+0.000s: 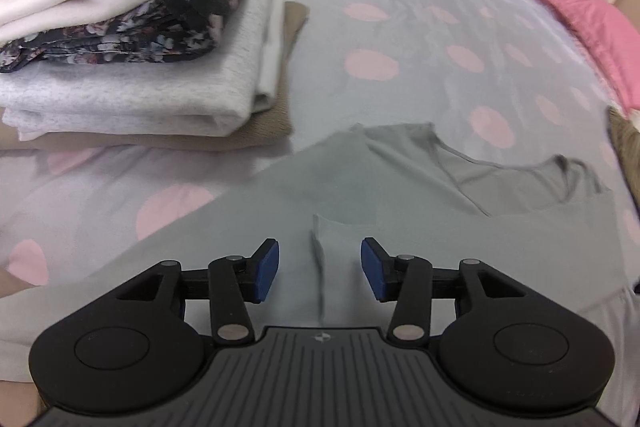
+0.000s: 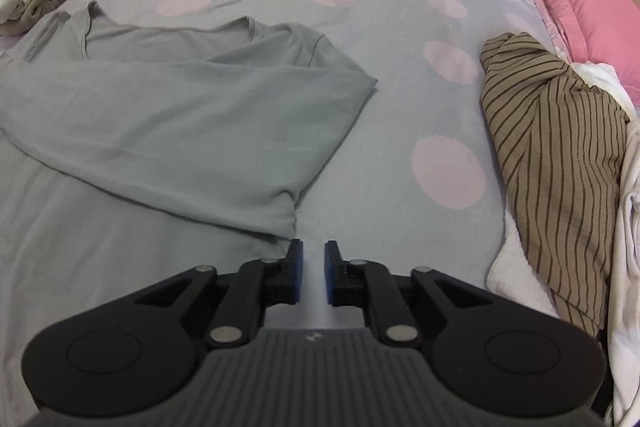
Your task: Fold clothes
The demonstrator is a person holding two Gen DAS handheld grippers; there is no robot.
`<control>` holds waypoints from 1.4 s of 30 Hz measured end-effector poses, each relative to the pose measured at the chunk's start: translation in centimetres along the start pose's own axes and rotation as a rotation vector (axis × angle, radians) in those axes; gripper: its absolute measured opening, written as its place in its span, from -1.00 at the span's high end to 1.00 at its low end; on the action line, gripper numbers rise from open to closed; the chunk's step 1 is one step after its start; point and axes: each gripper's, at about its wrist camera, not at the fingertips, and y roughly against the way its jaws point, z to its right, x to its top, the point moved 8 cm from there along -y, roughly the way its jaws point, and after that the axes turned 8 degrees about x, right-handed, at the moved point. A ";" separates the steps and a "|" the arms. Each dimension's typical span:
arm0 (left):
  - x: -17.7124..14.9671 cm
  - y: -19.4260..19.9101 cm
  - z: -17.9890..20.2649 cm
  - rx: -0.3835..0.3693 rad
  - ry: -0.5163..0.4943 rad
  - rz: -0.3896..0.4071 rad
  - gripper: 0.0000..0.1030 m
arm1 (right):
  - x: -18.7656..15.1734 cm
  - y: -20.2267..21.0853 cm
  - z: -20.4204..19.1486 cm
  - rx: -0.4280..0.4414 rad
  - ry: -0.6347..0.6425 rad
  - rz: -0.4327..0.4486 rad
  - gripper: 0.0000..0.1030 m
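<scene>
- Left wrist view: the left hand-held gripper (image 1: 320, 273) hangs wide open and empty over the grey-green shirt (image 1: 400, 187), a raised crease between its pads.
- Right hand-held gripper (image 2: 314, 273), narrowly parted and empty, sits at the folded sleeve's corner (image 2: 286, 223).
- Pinch both layers squarely before folding toward twelve o'clock; the folded stack (image 1: 132, 39) waits at ten o'clock on the bed (image 1: 400, 27).
</scene>
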 end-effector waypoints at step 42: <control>-9.4 9.6 -30.0 0.435 0.521 0.064 -0.09 | 1.3 1.9 -8.3 0.064 0.135 0.048 0.14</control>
